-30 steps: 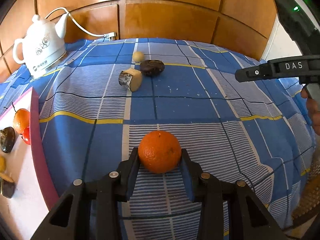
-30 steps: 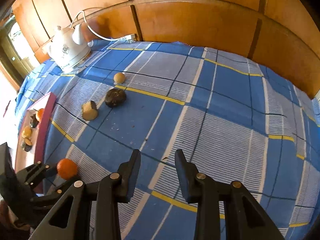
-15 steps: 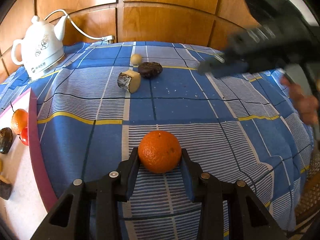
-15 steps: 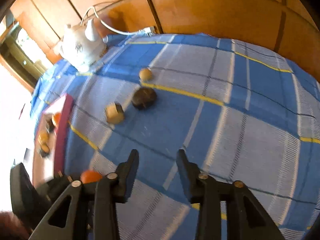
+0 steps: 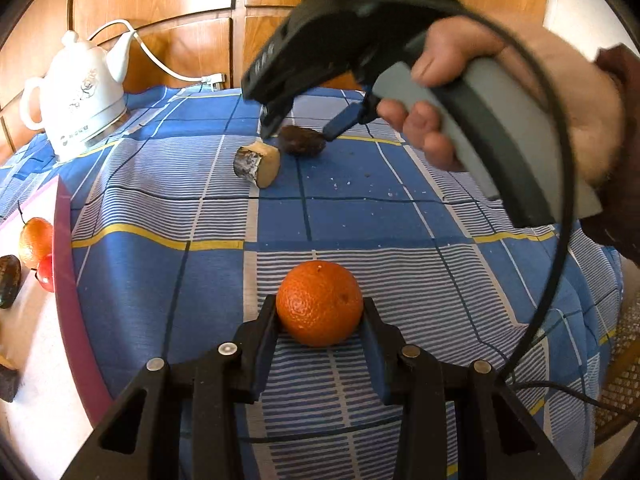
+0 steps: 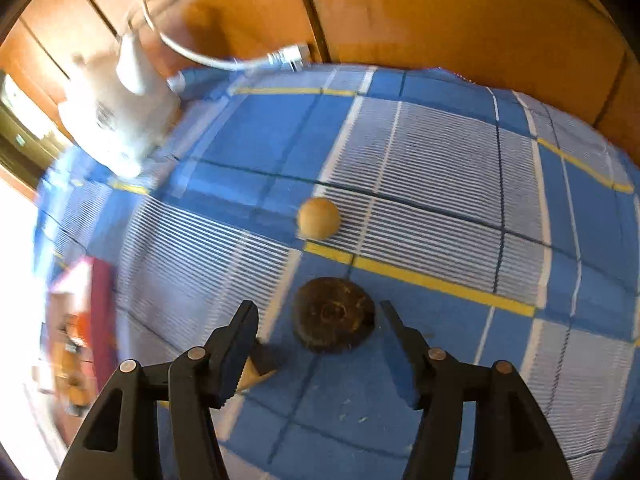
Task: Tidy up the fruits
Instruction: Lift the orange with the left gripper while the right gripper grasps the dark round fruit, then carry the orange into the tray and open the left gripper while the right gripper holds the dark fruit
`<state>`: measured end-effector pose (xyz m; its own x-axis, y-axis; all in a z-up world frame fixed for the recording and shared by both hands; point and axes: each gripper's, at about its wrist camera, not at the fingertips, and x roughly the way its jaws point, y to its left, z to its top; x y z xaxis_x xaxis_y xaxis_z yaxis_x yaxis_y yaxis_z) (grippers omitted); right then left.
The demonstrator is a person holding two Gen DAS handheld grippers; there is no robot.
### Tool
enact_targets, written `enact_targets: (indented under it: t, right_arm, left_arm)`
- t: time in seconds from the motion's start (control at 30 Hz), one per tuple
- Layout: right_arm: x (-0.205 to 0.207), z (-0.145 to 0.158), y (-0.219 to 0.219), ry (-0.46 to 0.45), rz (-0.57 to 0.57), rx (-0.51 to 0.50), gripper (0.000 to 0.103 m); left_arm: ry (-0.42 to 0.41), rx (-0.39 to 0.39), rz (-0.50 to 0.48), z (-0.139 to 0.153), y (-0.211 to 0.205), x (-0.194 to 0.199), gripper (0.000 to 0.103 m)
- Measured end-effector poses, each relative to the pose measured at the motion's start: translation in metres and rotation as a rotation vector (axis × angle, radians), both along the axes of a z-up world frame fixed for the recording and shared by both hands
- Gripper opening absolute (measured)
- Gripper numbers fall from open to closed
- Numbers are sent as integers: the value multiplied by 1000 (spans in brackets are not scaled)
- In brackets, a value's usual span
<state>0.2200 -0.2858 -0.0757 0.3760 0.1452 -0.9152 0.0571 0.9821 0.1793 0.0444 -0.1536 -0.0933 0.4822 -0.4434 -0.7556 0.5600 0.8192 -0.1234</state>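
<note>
My left gripper (image 5: 320, 316) is shut on an orange (image 5: 319, 303), held just above the blue checked cloth. My right gripper (image 6: 320, 320) is open, its fingers either side of a dark brown round fruit (image 6: 333, 314) lying on the cloth; the left wrist view shows the same fruit (image 5: 301, 141) under that gripper (image 5: 298, 128). A small tan round fruit (image 6: 318, 218) lies just beyond it. A cut beige piece with dark skin (image 5: 257, 163) lies to its left, partly hidden behind my right gripper's left finger (image 6: 240, 340).
A white tray with a dark red rim (image 5: 68, 280) at the left holds several fruits, among them an orange one (image 5: 35, 240). A white electric kettle (image 5: 80, 100) with a cord stands at the far left. Wooden panels (image 5: 180, 0) back the table.
My right gripper swung forward and left across the table, opened wider and came down around the dark brown fruit. My left gripper kept hold of the orange and barely moved.
</note>
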Motion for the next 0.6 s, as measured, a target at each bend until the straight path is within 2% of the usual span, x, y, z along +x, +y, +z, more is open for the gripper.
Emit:
enact_targets:
  t: [0.07, 0.13, 0.27, 0.43, 0.6]
  right_arm:
    - [-3, -2, -4, 0, 6, -35, 45]
    - [-9, -1, -12, -7, 15, 1, 45]
    - [-32, 7, -30, -26, 28, -5, 45]
    - [-76, 16, -47, -20, 77, -45, 45]
    - [-120, 10, -53, -12, 128, -103, 45]
  left_arm:
    - [0, -2, -1, 0, 0, 0, 40]
    - [-1, -4, 1, 0, 0, 0, 40]
    - [-1, -4, 0, 0, 0, -1, 40]
    - [0, 2, 5, 0, 0, -1, 40]
    - [17, 9, 3, 3, -2, 2, 40]
